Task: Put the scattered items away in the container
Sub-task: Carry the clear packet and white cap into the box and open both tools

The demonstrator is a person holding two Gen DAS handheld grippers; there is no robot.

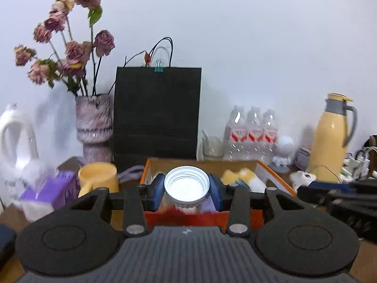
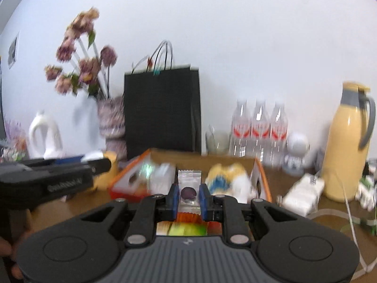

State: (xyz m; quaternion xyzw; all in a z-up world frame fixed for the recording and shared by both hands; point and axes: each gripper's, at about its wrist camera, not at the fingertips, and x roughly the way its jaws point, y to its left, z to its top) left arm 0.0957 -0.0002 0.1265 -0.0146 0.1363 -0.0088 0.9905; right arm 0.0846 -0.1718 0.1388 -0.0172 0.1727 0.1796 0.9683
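Observation:
My left gripper (image 1: pixel 186 188) is shut on a white ribbed bottle (image 1: pixel 186 185), seen end-on, held above the near edge of the orange cardboard box (image 1: pixel 275 173). My right gripper (image 2: pixel 188 195) is shut on a clear snack packet with a dark round sweet (image 2: pixel 188 188), held over the same box (image 2: pixel 128 169). In the box lie a yellow, white and blue plush toy (image 2: pixel 226 176) (image 1: pixel 242 176) and white packets (image 2: pixel 161 176). The left gripper's body shows at the left of the right wrist view (image 2: pixel 51 179).
Behind the box stand a black paper bag (image 1: pixel 156 113), a vase of dried roses (image 1: pixel 94 127), water bottles (image 1: pixel 252 132) and a yellow thermos (image 1: pixel 332 136). A yellow mug (image 1: pixel 99 179) and purple tissue box (image 1: pixel 47 193) sit left. A white packet (image 2: pixel 304 191) lies right.

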